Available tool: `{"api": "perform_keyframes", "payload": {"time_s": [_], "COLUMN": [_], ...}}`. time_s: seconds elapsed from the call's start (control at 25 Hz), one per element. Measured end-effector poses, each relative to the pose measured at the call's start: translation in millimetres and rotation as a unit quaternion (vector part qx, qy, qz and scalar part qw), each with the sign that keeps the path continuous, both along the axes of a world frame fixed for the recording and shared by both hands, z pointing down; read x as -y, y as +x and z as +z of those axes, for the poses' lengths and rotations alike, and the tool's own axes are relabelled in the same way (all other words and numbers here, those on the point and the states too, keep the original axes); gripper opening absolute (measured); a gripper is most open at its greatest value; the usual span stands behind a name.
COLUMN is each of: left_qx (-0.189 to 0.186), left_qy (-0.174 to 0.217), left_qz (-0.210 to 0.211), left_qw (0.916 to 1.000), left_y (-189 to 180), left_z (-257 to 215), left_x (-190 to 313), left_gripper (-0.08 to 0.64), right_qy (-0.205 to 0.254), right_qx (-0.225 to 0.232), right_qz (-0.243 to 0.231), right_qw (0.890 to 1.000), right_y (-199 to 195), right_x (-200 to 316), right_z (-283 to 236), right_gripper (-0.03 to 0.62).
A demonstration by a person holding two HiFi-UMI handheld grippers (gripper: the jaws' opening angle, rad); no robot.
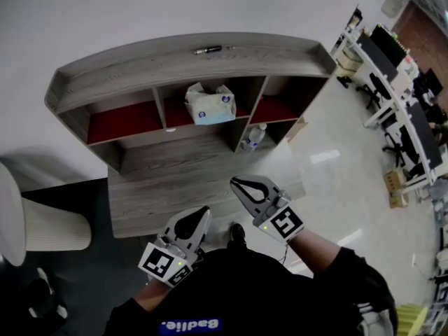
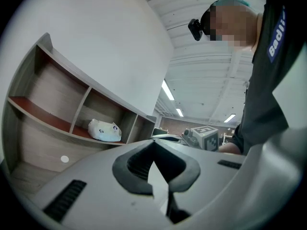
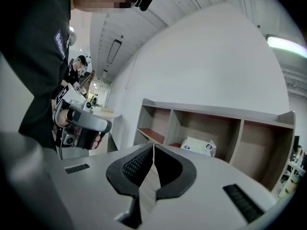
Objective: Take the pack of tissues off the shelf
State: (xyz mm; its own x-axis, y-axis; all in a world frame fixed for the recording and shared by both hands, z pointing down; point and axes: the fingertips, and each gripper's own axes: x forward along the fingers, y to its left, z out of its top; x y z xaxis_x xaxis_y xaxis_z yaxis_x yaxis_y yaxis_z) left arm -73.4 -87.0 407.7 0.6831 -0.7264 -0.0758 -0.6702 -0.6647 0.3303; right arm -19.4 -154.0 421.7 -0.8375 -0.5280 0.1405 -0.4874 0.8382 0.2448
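Note:
The pack of tissues (image 1: 210,103), white and pale blue, lies on the red board in the middle upper compartment of the wooden shelf (image 1: 140,65). It also shows as the tissue pack (image 2: 104,130) in the left gripper view and the tissue pack (image 3: 197,146) in the right gripper view. My left gripper (image 1: 202,211) and right gripper (image 1: 234,183) hang in front of the shelf, well short of the pack. Both are shut with nothing between the jaws. The left gripper's tips (image 2: 153,143) meet, and so do the right gripper's (image 3: 153,146).
A clear water bottle (image 1: 253,137) stands in a lower right compartment. A dark pen-like object (image 1: 208,49) lies on the shelf top. A white round stand (image 1: 42,222) is at the left. Desks with chairs (image 1: 392,96) and cardboard boxes (image 1: 395,182) fill the right side.

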Motion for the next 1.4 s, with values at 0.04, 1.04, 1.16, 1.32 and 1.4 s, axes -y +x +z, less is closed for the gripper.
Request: {"api": "perform_keyframes", "payload": {"time_s": [0.04,1.04,1.16,1.32,1.4], "left_qx": [0.002,0.014,0.013,0.014,0.013], "left_qy": [0.002,-0.001,-0.004,-0.002,-0.005], "left_qz": [-0.007,-0.11,-0.114,-0.117,-0.12], "left_qw": [1.0,0.9938,0.9934,0.9931,0.9927], "left_y": [0,11,9,9,7], "left_z": [-2,-1,0,-2,-2], "left_x": [2,27,29,30,30], "left_gripper": [-0.002,-0.002,-0.002,-0.002,-0.002], "right_qy": [0.002,0.117,0.138,0.176,0.198], "right_qx": [-0.002,-0.151,-0.195,-0.249,-0.273], "right_qz": [-0.007,-0.056,-0.053,-0.044,-0.042], "right_qw": [1.0,0.98,0.97,0.951,0.94], "right_y": [1,-20,-26,-32,-35], "right_x": [3,90,105,123,132], "right_z": [0,16,26,30,33], "right_gripper": [0.032,0.192,0.241,0.265,0.269]}}
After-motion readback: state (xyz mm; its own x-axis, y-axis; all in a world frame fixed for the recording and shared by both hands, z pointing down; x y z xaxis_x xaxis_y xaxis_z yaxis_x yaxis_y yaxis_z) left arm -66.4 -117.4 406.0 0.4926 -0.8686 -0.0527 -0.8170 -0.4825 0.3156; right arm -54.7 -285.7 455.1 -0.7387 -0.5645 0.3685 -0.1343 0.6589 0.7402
